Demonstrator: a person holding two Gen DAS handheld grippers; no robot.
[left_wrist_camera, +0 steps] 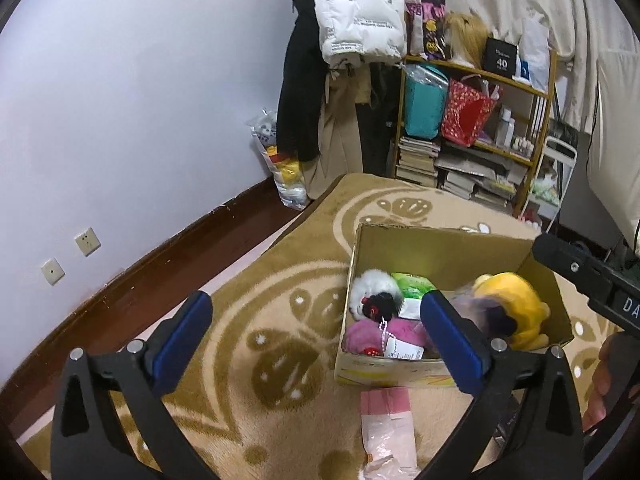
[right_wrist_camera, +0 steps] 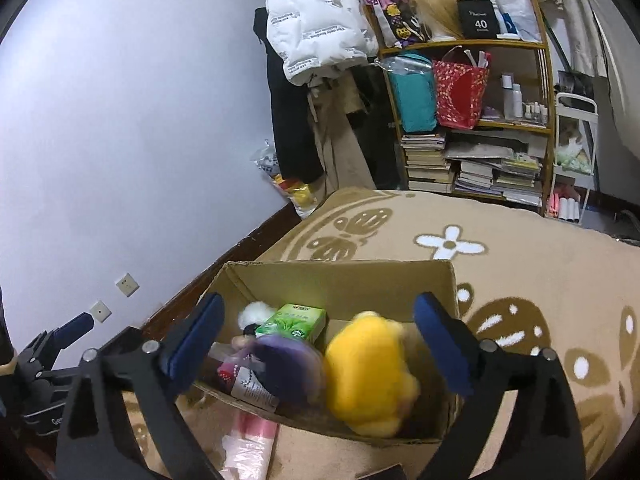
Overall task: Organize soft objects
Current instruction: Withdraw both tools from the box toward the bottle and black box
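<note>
An open cardboard box [left_wrist_camera: 440, 240] [right_wrist_camera: 340, 276] stands on the patterned blanket. It holds a white and black plush [left_wrist_camera: 372, 292], a pink plush [left_wrist_camera: 384, 332], a green tissue pack [right_wrist_camera: 292, 322] and a purple plush [right_wrist_camera: 288, 364]. A yellow plush [right_wrist_camera: 372, 372] [left_wrist_camera: 512, 308], blurred, is over the box's right part, between the fingers of my right gripper [right_wrist_camera: 320, 340], which is open wide. My left gripper [left_wrist_camera: 316, 340] is open and empty above the blanket, left of the box.
A pink and clear plastic bag [left_wrist_camera: 386, 420] lies on the blanket in front of the box. A wooden shelf [right_wrist_camera: 472, 120] with books and bags stands behind, with coats hanging to its left. A wall runs along the left.
</note>
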